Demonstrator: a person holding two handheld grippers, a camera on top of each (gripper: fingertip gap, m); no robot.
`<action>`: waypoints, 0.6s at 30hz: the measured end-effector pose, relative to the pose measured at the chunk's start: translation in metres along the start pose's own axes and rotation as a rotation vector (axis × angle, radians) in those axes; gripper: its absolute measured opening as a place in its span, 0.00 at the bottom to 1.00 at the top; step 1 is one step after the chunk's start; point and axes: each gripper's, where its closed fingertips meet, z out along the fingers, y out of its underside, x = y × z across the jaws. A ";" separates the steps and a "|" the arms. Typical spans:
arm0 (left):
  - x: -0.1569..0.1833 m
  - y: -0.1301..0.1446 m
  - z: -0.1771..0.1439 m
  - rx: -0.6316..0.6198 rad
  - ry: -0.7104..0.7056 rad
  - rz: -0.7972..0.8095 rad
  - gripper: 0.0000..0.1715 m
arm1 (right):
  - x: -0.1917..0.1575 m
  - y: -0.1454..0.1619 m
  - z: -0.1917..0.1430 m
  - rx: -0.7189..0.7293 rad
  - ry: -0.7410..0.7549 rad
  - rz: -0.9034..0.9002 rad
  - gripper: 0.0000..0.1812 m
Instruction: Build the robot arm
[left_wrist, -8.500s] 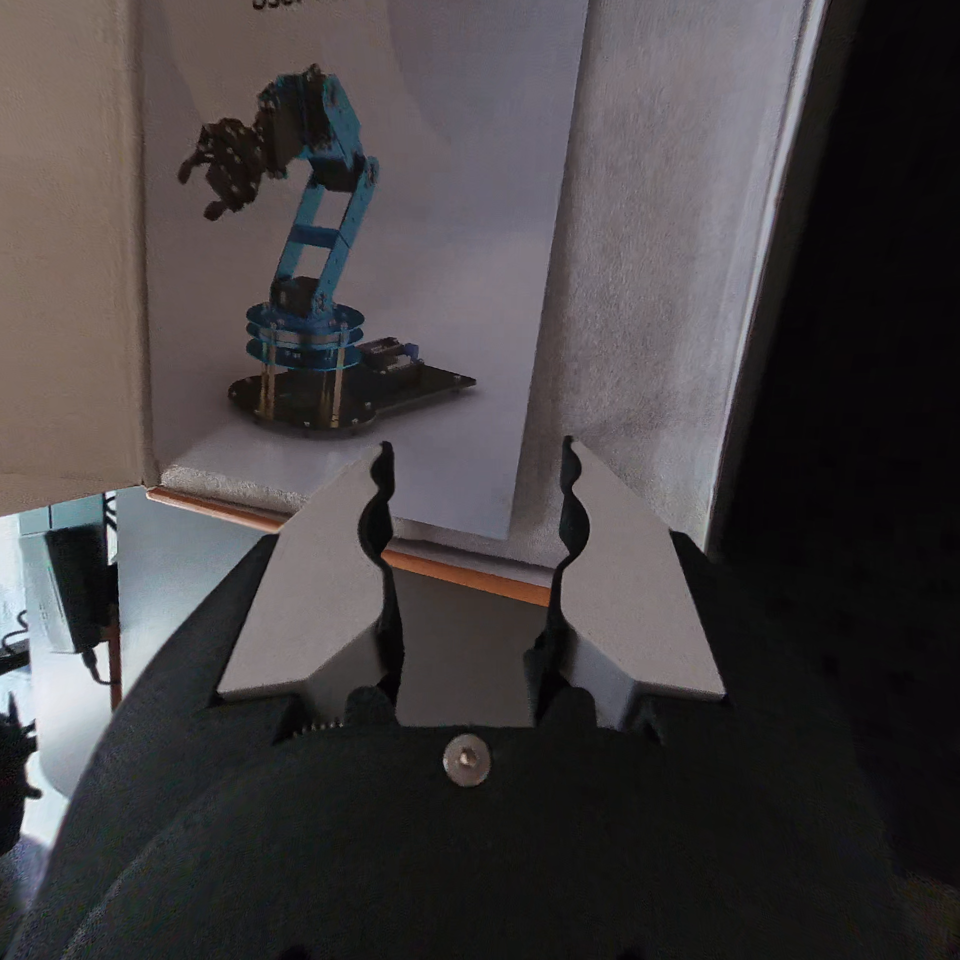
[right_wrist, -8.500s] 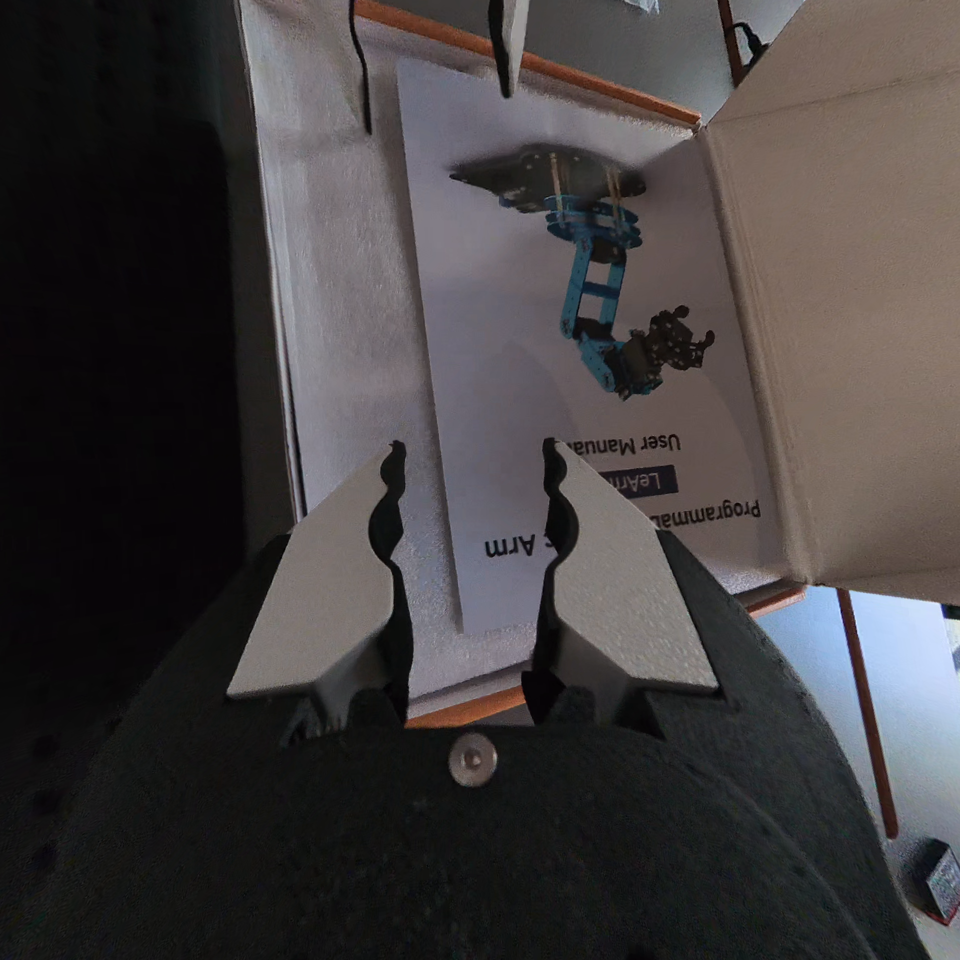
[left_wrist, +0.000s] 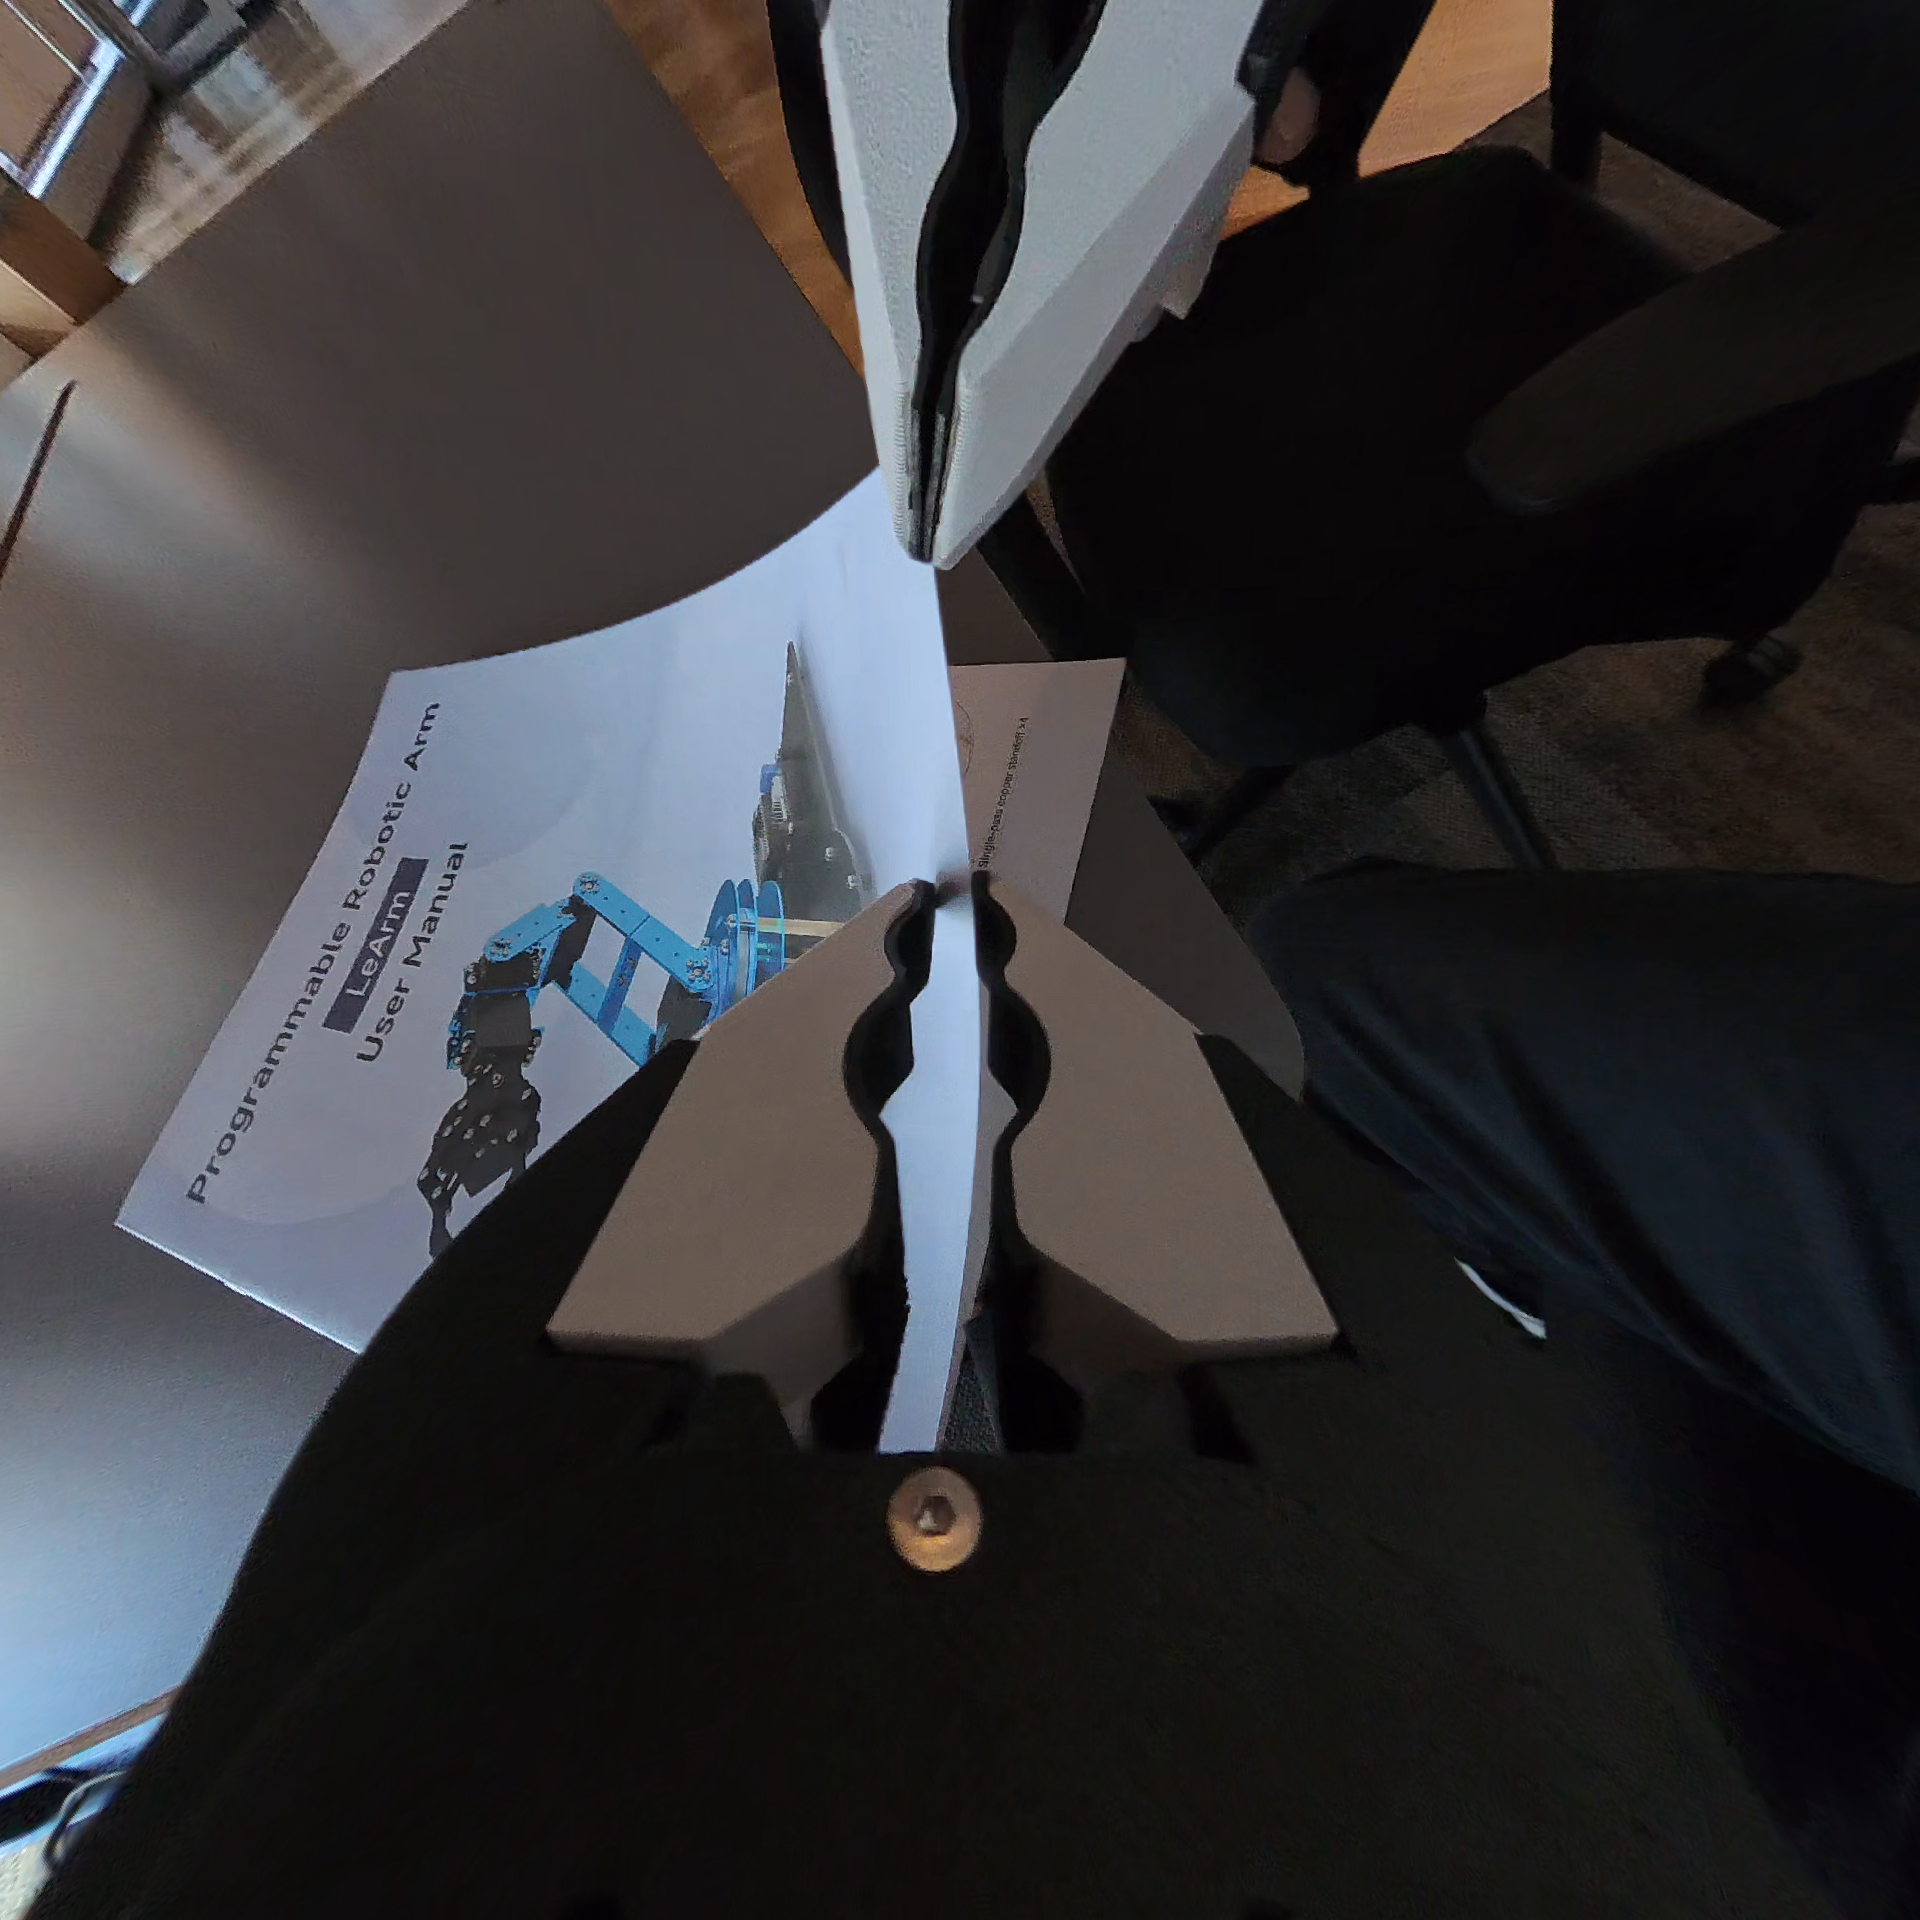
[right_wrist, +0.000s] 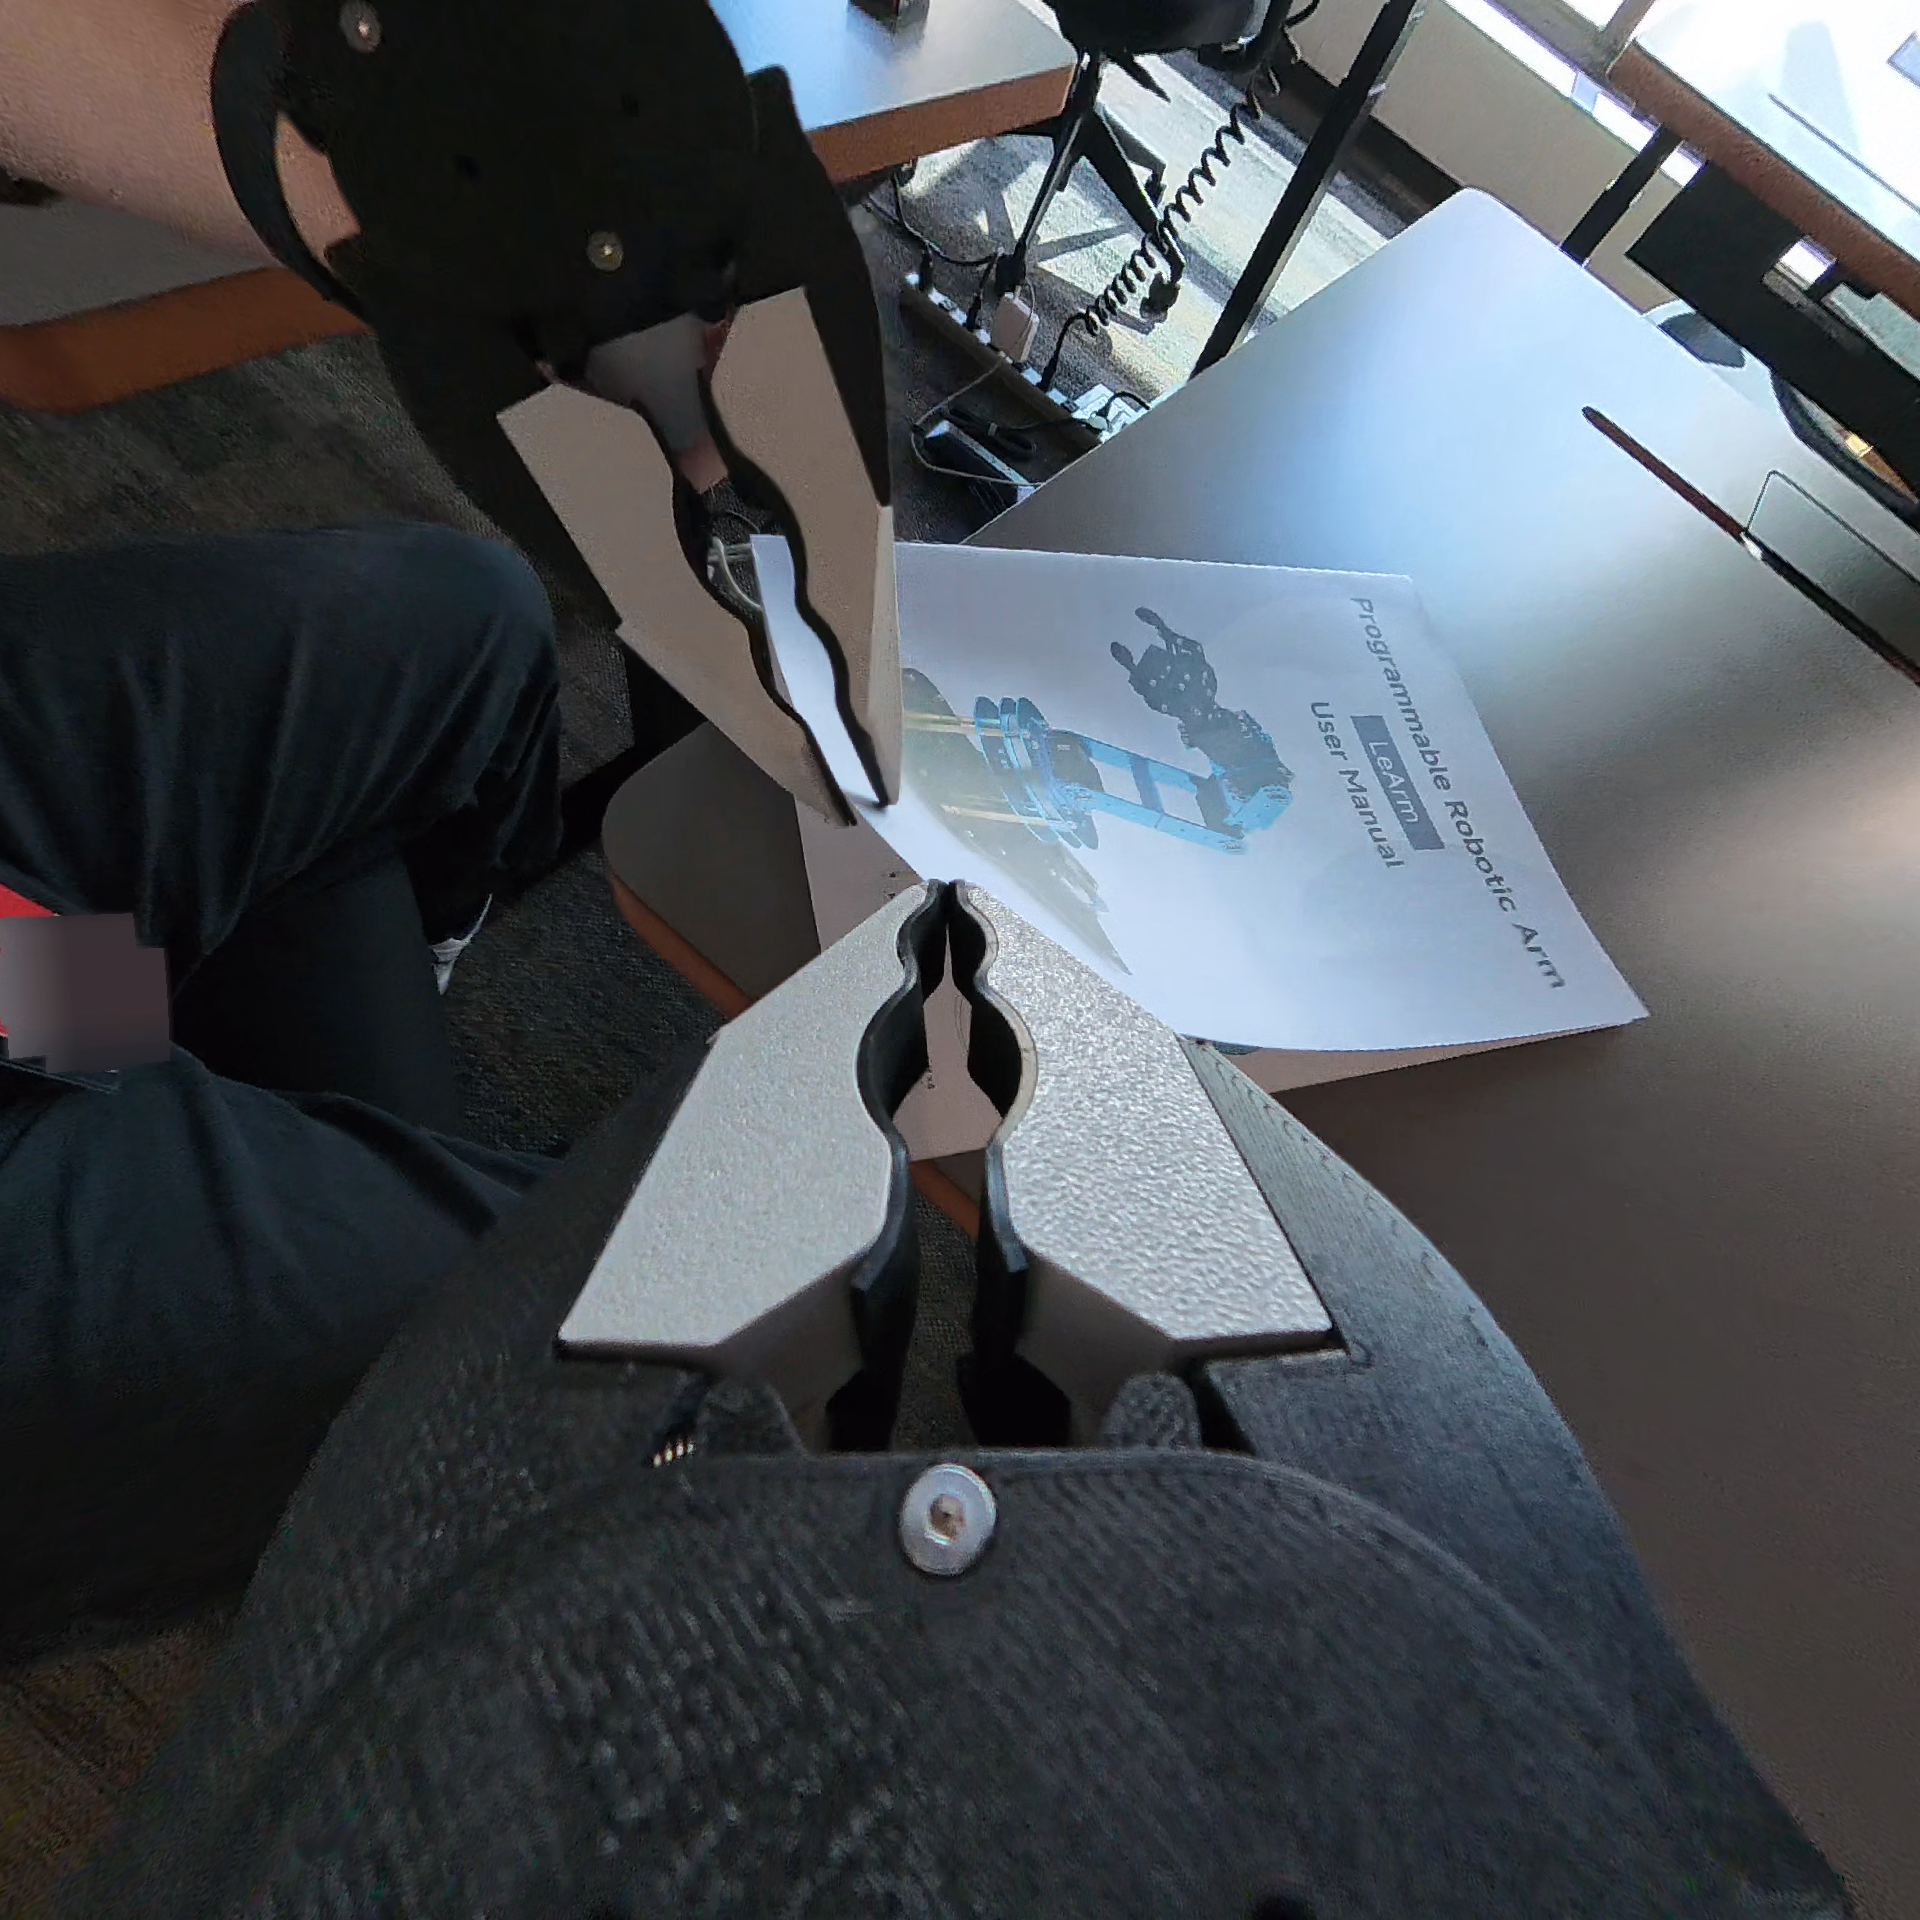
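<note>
Booklet cover (left_wrist: 644, 790) | left tongs (left_wrist: 948, 885) clamp it | right tongs (right_wrist: 948, 885) pinch its edge

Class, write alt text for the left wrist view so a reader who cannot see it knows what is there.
The left hand-held gripper is shut on the lifted edge of a white booklet with a blue robot arm pictured on its cover, lying on a grey table. The right hand-held gripper pinches the same edge farther along.

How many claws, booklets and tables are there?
White paper booklet picturing a blue arm: 1
Grey two-finger claws: 2, left claw and right claw, both pinching its lifted cover
Smooth grey table: 1
Total: 4
</note>
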 end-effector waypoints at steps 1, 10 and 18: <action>0.001 0.000 0.001 0.004 -0.012 0.008 0.02 | 0.000 -0.001 0.000 0.009 0.001 0.015 0.00; 0.000 0.001 -0.003 0.063 -0.102 0.017 0.00 | 0.016 0.024 -0.017 0.194 -0.042 0.958 0.19; 0.022 -0.001 -0.003 0.076 -0.138 0.212 0.00 | 0.008 0.046 -0.002 0.199 -0.333 1.522 0.20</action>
